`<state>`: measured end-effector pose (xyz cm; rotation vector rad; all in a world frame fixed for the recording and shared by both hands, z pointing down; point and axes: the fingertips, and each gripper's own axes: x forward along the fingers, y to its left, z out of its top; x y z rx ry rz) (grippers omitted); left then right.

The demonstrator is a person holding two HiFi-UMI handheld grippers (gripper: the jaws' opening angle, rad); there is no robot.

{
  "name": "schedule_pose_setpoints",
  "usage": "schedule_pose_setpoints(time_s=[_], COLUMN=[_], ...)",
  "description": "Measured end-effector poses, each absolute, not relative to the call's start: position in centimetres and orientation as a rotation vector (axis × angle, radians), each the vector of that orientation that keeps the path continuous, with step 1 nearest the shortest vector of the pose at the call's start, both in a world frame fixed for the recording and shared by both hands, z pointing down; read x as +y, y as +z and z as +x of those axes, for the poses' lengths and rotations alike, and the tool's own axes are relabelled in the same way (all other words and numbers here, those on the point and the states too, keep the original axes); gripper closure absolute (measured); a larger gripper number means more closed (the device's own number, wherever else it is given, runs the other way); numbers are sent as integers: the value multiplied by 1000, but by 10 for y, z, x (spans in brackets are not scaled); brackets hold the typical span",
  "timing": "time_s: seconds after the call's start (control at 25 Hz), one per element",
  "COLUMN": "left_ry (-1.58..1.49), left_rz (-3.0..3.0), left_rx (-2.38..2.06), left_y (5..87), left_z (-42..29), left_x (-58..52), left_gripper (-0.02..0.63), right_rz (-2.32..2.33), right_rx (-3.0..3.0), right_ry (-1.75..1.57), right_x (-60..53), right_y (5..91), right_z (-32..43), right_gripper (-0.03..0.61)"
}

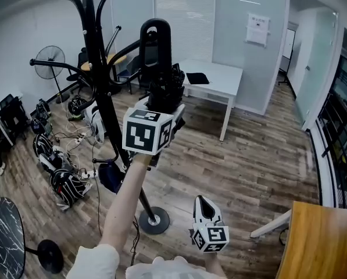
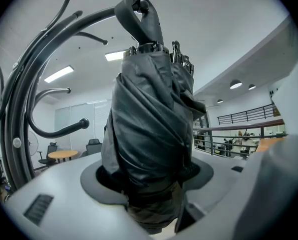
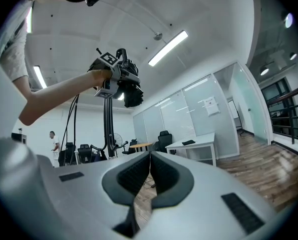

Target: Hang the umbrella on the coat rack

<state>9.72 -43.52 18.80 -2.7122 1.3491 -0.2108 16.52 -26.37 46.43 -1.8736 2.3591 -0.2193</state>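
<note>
My left gripper (image 1: 163,97) is raised high and is shut on a folded black umbrella (image 1: 161,80), with the strap loop (image 1: 156,39) standing up above it. In the left gripper view the umbrella (image 2: 149,129) fills the middle, and its loop (image 2: 139,11) sits by the tip of a curved arm of the black coat rack (image 2: 34,79). I cannot tell whether the loop is around that arm. The rack's pole (image 1: 103,92) stands just left of the umbrella. My right gripper (image 1: 202,205) hangs low, shut and holding nothing (image 3: 149,176).
The rack's round base (image 1: 154,221) rests on the wooden floor. Helmets and cables (image 1: 65,182) lie to its left, near a fan (image 1: 50,60). A white desk (image 1: 217,77) stands behind. A dark round table (image 1: 4,237) is at bottom left and a wooden tabletop (image 1: 321,243) at bottom right.
</note>
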Motion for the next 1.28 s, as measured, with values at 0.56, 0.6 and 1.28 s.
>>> schedule_pose_setpoints(time_s=[0.56, 0.6, 1.28], left_ry=[-340, -332, -284], left_rz=[-2807, -2826, -2830], left_rx=[1488, 1501, 1582], left_y=[200, 204, 242], left_z=[87, 85, 48], left_x=[-431, -431, -449], left_gripper=[316, 316, 316], right_rz=[-1603, -1592, -1623], right_rx=[2539, 2544, 2589], right_ry=[-253, -252, -156], right_x=[-257, -256, -271], right_y=[453, 452, 448], right_z=[154, 153, 148], right_gripper=[548, 548, 548])
